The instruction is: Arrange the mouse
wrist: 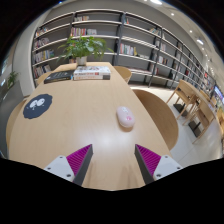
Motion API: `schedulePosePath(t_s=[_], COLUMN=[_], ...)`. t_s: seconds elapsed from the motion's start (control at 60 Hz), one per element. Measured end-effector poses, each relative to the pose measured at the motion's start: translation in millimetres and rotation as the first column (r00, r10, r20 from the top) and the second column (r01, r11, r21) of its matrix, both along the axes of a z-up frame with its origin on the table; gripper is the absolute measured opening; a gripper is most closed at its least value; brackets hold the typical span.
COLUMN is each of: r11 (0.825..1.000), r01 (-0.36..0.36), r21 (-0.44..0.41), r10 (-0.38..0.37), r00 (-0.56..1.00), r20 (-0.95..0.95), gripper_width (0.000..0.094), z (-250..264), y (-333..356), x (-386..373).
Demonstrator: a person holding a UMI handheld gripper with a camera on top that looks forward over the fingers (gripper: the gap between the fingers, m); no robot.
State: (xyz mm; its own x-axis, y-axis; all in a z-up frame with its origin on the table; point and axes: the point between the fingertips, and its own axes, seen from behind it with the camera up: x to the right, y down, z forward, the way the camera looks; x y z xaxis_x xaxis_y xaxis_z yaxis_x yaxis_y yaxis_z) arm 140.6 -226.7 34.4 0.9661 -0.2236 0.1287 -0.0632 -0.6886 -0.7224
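A pale pink-white mouse (125, 117) lies on the wooden table (80, 125), well beyond my fingers and a little right of the gap between them. A round dark mouse pad (39, 105) with white marks on it sits far off to the left on the same table. My gripper (112, 160) is open, its two magenta-padded fingers (76, 161) spread wide over bare wood with nothing between them.
A stack of books (92, 71) and a potted plant (84, 46) stand at the table's far end. Long bookshelves (120, 40) line the back wall. A second curved table (160, 110) adjoins on the right, with chairs and desks (195, 100) beyond.
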Motion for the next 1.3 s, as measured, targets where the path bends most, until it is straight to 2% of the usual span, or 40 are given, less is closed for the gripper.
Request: schedulePosePath(t_s=[0.2,0.383,0.417,0.45,0.467,0.483,0.5,0.533,0.683,0.833,0.933,1.05,1.117,1.217,1.3], r11=[0.998,0.993,0.992,0.991,0.991,0.991,0.99,0.99,0.985,0.988,0.986,0.995,0.99,0.966,0.936], r01=[-0.065,-0.115,-0.123,-0.13,-0.133,-0.135,-0.138,-0.141,-0.174,-0.135,-0.112,-0.103,-0.105,-0.132,-0.176], r21=[-0.02,-0.013,-0.012,-0.012,-0.013,-0.012,-0.011,-0.011,-0.01,-0.079,-0.125,-0.007,0.093,0.224,0.304], r10=[0.066,0.114,0.122,0.129,0.131,0.134,0.136,0.139,0.172,0.125,0.1,0.102,0.112,0.148,0.202], r00=[0.998,0.993,0.991,0.989,0.989,0.988,0.988,0.986,0.979,0.985,0.99,0.991,0.991,0.988,0.978], r20=[0.015,-0.041,-0.057,-0.069,-0.071,-0.073,-0.077,-0.094,-0.111,-0.115,-0.099,-0.082,-0.069,-0.054,-0.055], gripper_width=[0.086,0.0853,0.0825,0.0744,0.0734,0.0668,0.0557,0.0495,0.0441,0.0295,0.0291,0.0291,0.029,0.0291,0.0291], z=[-24,-36,-38,-39,-40,-40,-40,-42,-42,-44,-32,49,108,190,225], y=[68,120,127,133,135,137,140,143,146,145,146,180,210,250,276], x=[62,81,81,81,82,83,84,81,80,81,74,37,1,-68,-143])
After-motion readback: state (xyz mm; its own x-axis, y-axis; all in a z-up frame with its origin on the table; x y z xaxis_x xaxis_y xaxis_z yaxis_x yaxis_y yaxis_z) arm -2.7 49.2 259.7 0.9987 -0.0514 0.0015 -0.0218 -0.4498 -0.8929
